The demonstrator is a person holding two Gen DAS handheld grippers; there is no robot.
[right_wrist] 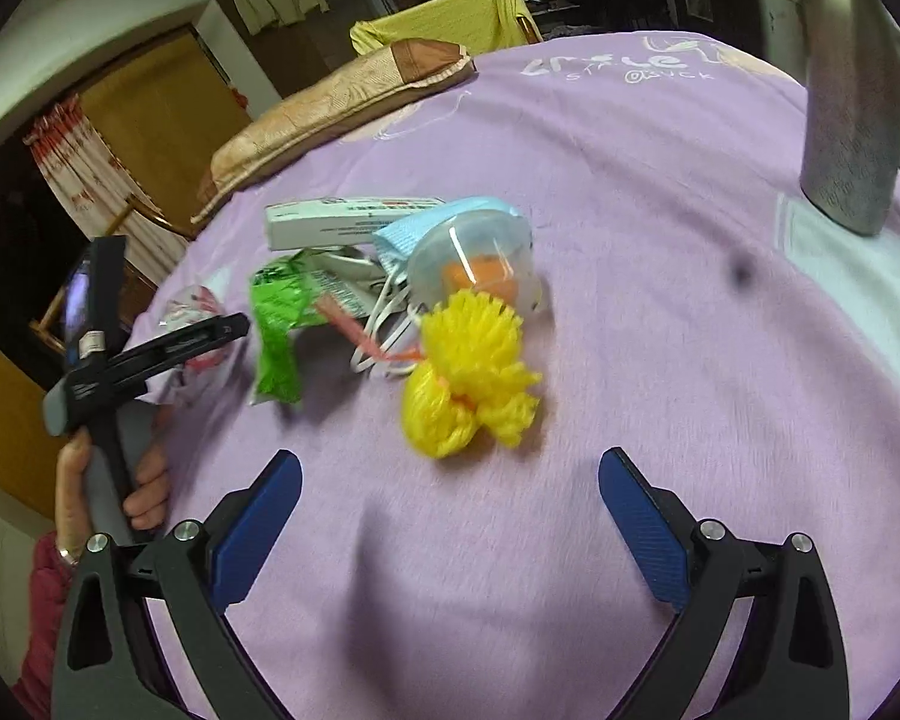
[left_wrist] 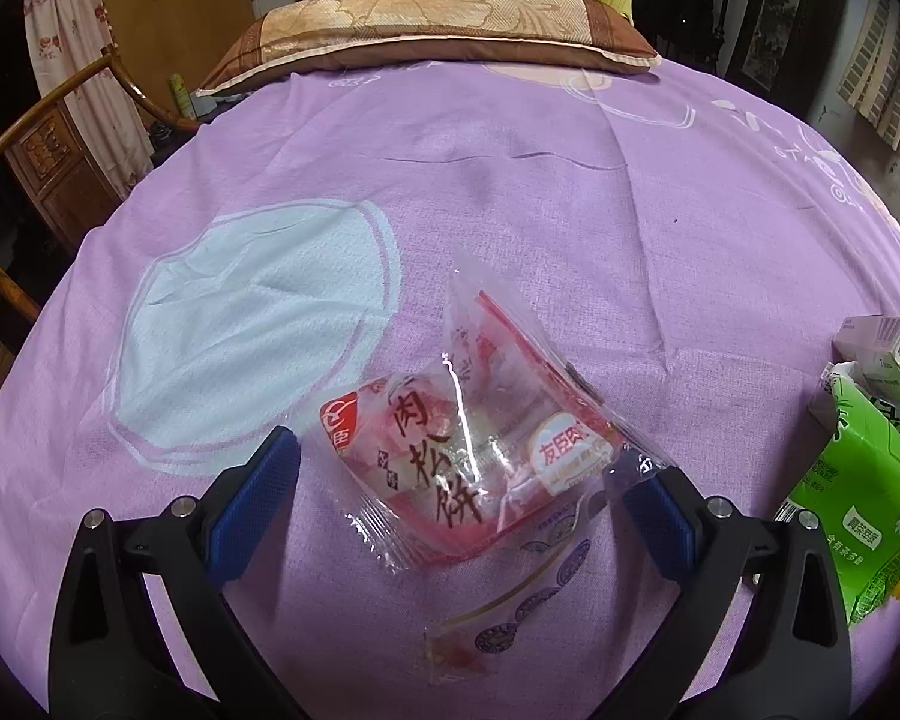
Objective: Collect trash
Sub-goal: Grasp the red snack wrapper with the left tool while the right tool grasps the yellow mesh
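Purple bedsheet (left_wrist: 570, 228) fills the frame, and low at its centre the empty snack wrapper (left_wrist: 480, 468) lies between the spread, empty fingers of my left claw (left_wrist: 468, 498); it looks feather-light, crinkly and slick, so I would pinch its bunched middle.

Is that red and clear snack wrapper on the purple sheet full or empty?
Apparently empty: the red and clear snack wrapper lies crumpled, see-through, nothing visible inside.

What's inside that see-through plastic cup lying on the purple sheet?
Through the clear plastic cup you can see something orange. The picture is blurry, so what it is cannot be told. A yellow yarn pom-pom in front covers the cup's lower edge, and a blue face mask lies behind it.
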